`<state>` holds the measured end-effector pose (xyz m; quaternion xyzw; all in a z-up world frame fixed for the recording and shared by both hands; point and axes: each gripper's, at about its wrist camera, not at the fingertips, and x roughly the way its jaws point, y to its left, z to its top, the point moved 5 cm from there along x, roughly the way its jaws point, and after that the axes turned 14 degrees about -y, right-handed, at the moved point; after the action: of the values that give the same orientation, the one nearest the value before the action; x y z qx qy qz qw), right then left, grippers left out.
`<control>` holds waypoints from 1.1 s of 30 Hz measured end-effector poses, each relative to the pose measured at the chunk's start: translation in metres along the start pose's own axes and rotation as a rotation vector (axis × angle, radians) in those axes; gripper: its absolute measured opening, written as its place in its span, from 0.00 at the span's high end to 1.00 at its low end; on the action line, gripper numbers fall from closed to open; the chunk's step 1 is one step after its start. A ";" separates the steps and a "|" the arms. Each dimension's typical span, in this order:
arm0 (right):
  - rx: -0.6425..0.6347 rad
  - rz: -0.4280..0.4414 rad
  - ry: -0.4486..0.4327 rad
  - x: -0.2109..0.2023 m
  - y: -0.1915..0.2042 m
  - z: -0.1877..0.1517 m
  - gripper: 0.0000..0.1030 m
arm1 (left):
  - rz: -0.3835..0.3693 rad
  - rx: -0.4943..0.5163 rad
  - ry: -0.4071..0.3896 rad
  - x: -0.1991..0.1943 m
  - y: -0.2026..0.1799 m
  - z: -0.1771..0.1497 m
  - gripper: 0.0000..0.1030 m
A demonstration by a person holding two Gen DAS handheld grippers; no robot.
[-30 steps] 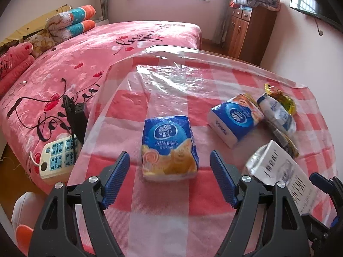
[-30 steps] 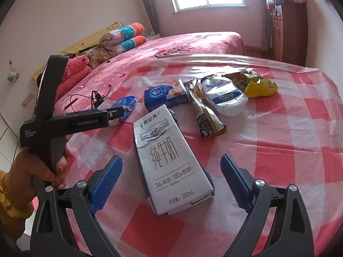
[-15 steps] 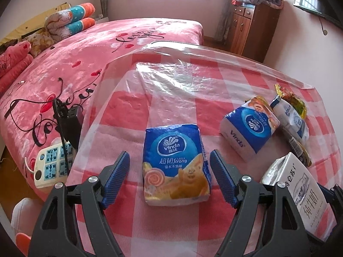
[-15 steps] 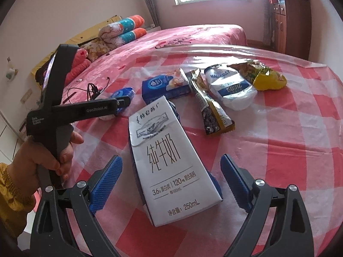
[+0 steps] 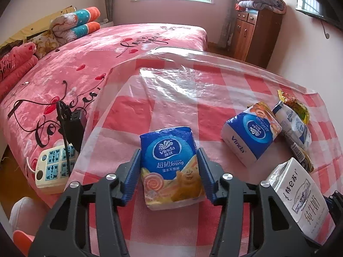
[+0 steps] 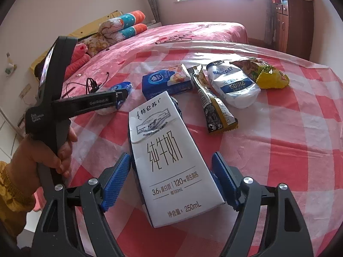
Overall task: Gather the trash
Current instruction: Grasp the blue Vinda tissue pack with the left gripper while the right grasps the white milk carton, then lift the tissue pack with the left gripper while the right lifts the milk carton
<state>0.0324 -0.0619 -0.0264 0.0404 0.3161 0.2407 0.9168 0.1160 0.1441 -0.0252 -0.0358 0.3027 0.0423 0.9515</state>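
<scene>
The left gripper [image 5: 169, 171] is closed on the blue Vinda tissue pack [image 5: 171, 169], its blue pads pressed against both long sides; the pack lies flat on the red-and-white checked tablecloth [image 5: 171, 107] near the table's front edge. The right gripper [image 6: 171, 180] straddles the white milk carton [image 6: 169, 160], which lies on its back just right of the tissue pack; the right pad looks to touch the carton's edge, the left pad stands a sliver off it, and whether the fingers truly grip cannot be told. Beyond the milk carton lies a second Vinda tissue pack [image 6: 167, 81]; just right of that a brown-and-gold snack sachet [image 6: 214, 105], then a white Magicday pouch [image 6: 233, 85] and a crumpled yellow wrapper [image 6: 265, 75], the three close together. Left of the tissue pack, off the table, a white power strip [image 5: 51, 169] rests on the pink bed [image 5: 85, 60].
</scene>
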 end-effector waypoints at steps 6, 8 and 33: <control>-0.040 -0.015 0.001 0.000 0.005 -0.002 0.26 | -0.016 -0.019 0.001 -0.006 0.002 -0.002 0.57; -0.056 -0.023 0.000 0.000 0.008 -0.002 0.27 | -0.021 -0.018 0.002 -0.008 0.001 -0.003 0.57; -0.053 0.051 -0.025 -0.021 0.021 -0.007 0.30 | -0.088 -0.047 -0.023 -0.070 0.010 -0.020 0.59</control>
<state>0.0050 -0.0535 -0.0151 0.0269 0.2969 0.2717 0.9151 0.0468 0.1477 -0.0014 -0.0710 0.2887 0.0081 0.9547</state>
